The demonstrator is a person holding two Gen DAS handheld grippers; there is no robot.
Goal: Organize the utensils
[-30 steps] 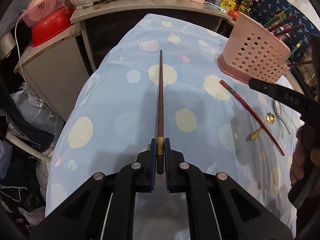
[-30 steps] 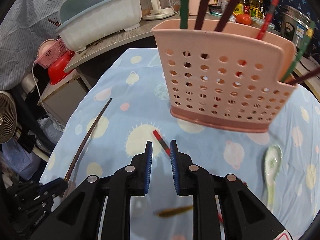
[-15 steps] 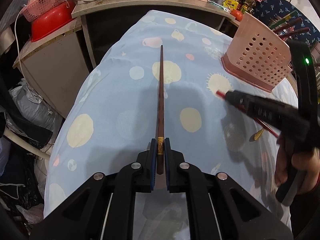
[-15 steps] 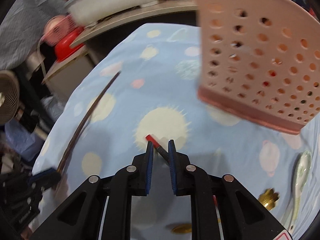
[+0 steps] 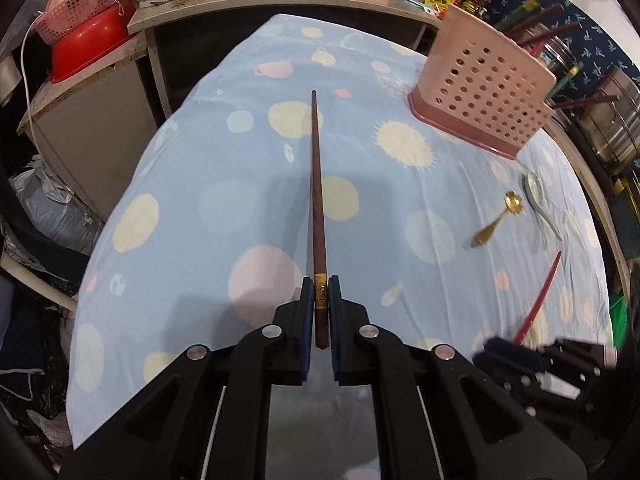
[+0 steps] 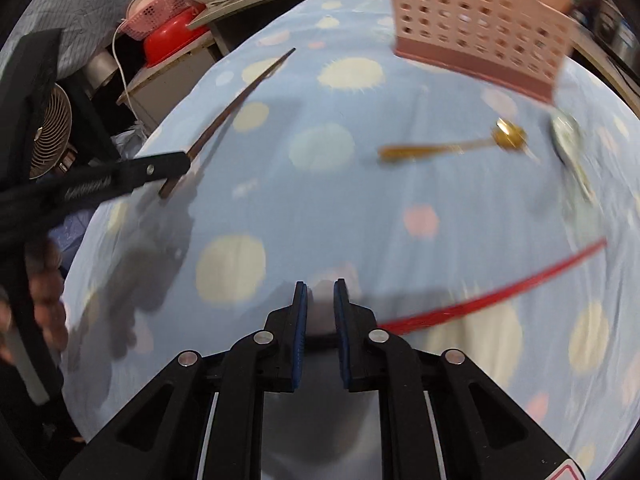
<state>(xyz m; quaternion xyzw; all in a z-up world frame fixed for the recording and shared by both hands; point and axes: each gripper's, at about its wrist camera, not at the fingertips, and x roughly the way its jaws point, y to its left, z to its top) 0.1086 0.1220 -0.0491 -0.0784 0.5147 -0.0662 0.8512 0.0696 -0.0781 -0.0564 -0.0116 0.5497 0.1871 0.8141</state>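
Jaws clamped on brown chopstick [image 5: 318, 216]

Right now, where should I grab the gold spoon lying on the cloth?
Grip the gold spoon by the middle of its slim handle, coming from above with jaws across it. It lies flat on the tablecloth, and its wide bowl sits close to the white spoon.

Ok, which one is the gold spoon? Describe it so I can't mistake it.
Start at the pink holder with holes standing on the blue spotted cloth. On the cloth just in front of its near corner lie two spoons side by side. The gold spoon is the small metal one with a flower-shaped bowl; its neighbour, the white spoon, is pale and plain.
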